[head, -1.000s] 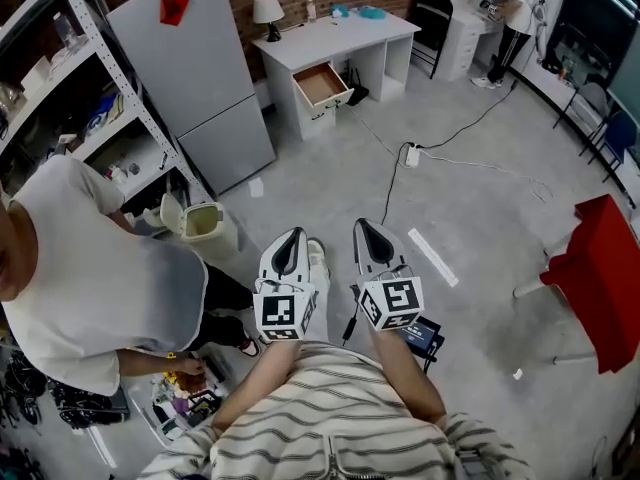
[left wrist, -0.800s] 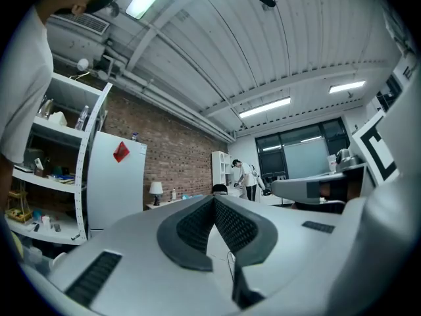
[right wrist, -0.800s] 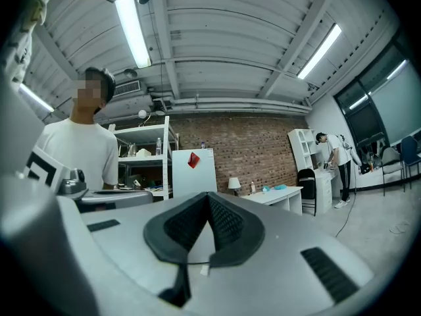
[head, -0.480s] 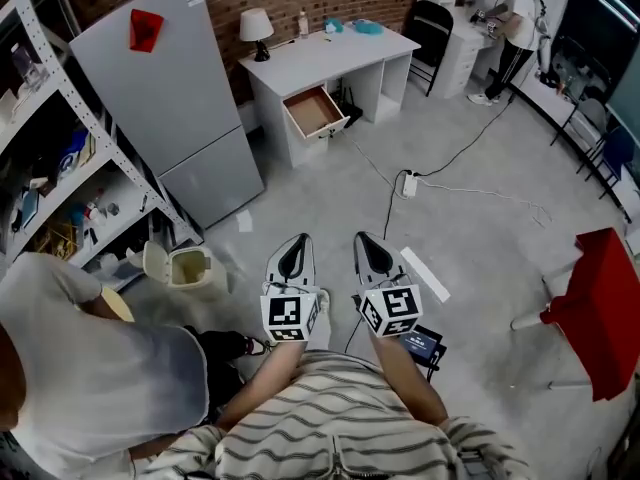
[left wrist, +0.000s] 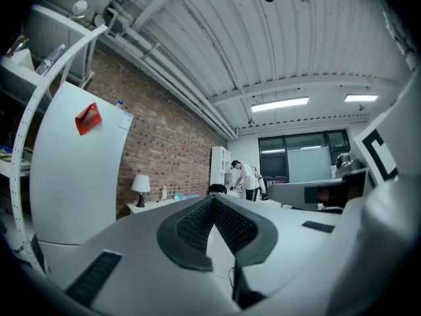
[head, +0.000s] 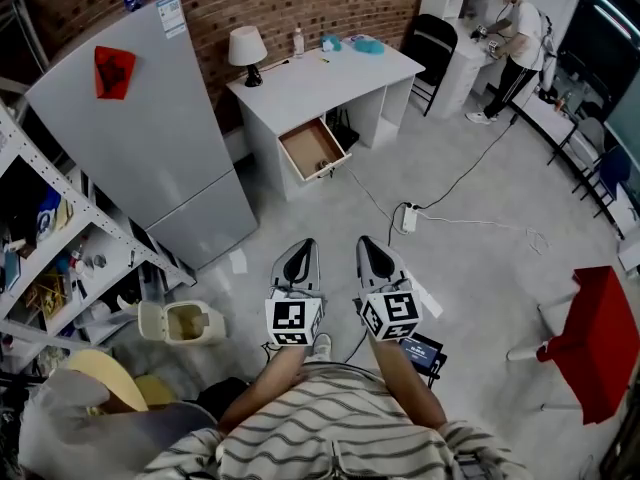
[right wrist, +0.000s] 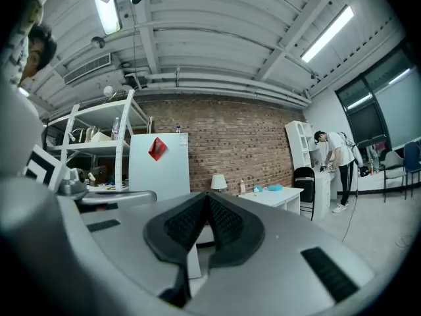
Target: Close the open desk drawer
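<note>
Left tongs (head: 300, 248) and right tongs (head: 368, 246) are both closed and empty, well short of the open drawer (head: 312, 149) jutting from the far white surface (head: 320, 73), so a foot could catch the power strip (head: 409, 218) and cable (head: 466, 171) lying between, or an off-centre push could skew the drawer.

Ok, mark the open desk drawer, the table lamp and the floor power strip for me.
open desk drawer (head: 311, 149): head view, its bare wooden inside.
table lamp (head: 247, 44): head view, the shade.
power strip (head: 409, 218): head view, middle of its white body.
</note>
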The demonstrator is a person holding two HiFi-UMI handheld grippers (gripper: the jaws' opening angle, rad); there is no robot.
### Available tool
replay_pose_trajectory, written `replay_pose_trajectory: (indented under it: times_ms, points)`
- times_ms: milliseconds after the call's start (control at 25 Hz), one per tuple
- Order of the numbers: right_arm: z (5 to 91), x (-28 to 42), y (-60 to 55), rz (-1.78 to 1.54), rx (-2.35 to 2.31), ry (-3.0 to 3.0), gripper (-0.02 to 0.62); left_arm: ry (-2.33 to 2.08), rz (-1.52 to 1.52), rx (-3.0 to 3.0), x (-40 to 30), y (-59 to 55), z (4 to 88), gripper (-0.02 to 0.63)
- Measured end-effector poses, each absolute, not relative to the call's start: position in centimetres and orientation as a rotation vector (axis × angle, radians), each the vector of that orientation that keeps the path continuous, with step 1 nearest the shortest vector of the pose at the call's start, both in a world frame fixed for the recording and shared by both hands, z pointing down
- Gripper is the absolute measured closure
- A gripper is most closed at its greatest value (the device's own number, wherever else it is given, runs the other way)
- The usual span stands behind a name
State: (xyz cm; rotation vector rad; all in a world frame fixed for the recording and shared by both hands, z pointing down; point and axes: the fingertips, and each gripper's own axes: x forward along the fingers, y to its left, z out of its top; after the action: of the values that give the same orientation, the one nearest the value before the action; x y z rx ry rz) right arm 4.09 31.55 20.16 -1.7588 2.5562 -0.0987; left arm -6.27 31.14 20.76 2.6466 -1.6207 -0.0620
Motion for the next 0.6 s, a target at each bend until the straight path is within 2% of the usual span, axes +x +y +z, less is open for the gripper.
replay_pose_trajectory:
  times_ms: [600]
  points:
    - [21.8,4.9,16.9,-0.167,-1.761,2.541,0.584,-1.602,-0.008,2.668,-4.7,16.9,21.7,0.6]
